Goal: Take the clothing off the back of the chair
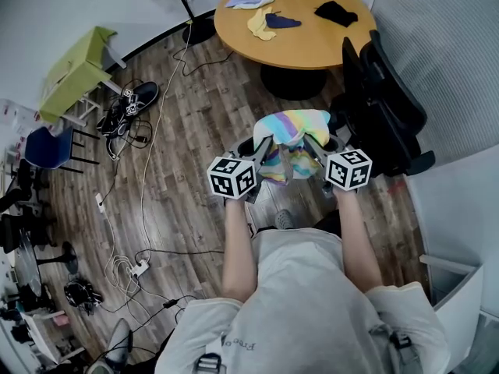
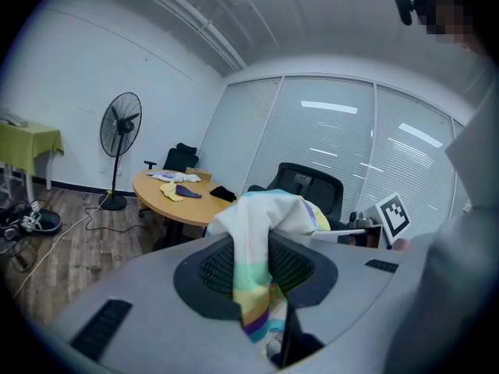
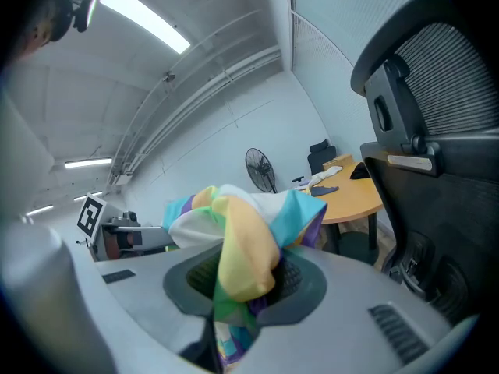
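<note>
Above the wood floor (image 1: 204,125) — clothing (image 1: 291,128) bunched, pastel rainbow-striped.

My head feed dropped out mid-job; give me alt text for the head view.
The left claw and right claw clamp a pastel striped garment beside the black office chair, near a round wooden table.

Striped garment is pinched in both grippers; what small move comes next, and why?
Probably draw the striped garment further away from the black chair: the left gripper and right gripper both clamp it, and it hangs bunched between them, apparently clear of the chair back.
</note>
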`<control>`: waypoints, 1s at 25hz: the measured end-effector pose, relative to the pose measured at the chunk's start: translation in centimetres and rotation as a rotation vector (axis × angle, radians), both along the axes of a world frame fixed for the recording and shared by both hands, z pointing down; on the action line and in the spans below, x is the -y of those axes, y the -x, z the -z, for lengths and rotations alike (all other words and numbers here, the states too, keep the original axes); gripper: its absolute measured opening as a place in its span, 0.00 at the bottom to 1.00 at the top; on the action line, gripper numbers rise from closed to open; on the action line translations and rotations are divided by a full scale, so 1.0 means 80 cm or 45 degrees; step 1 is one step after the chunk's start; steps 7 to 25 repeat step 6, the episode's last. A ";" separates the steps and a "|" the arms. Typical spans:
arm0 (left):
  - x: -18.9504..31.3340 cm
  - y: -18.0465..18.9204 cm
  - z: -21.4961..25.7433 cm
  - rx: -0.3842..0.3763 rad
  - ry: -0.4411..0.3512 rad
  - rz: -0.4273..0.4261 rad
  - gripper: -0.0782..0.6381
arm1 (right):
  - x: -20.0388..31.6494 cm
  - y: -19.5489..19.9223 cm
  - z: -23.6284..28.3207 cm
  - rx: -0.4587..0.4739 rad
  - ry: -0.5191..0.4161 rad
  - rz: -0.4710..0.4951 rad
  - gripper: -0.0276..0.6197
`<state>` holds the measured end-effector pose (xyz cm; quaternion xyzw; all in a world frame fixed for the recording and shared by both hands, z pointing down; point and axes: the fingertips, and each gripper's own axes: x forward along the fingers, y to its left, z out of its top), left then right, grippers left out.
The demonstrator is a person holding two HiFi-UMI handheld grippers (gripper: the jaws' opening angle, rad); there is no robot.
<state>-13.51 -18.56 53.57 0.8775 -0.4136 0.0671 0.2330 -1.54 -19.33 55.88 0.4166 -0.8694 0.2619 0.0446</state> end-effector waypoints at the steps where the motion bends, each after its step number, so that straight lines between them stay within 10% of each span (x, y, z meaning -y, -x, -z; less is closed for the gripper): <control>1: 0.000 0.002 0.000 0.000 0.001 0.003 0.26 | 0.000 0.002 0.000 -0.001 0.001 0.003 0.20; 25: 0.000 0.010 0.001 -0.001 0.000 0.015 0.26 | 0.001 0.010 0.000 -0.002 0.000 0.016 0.20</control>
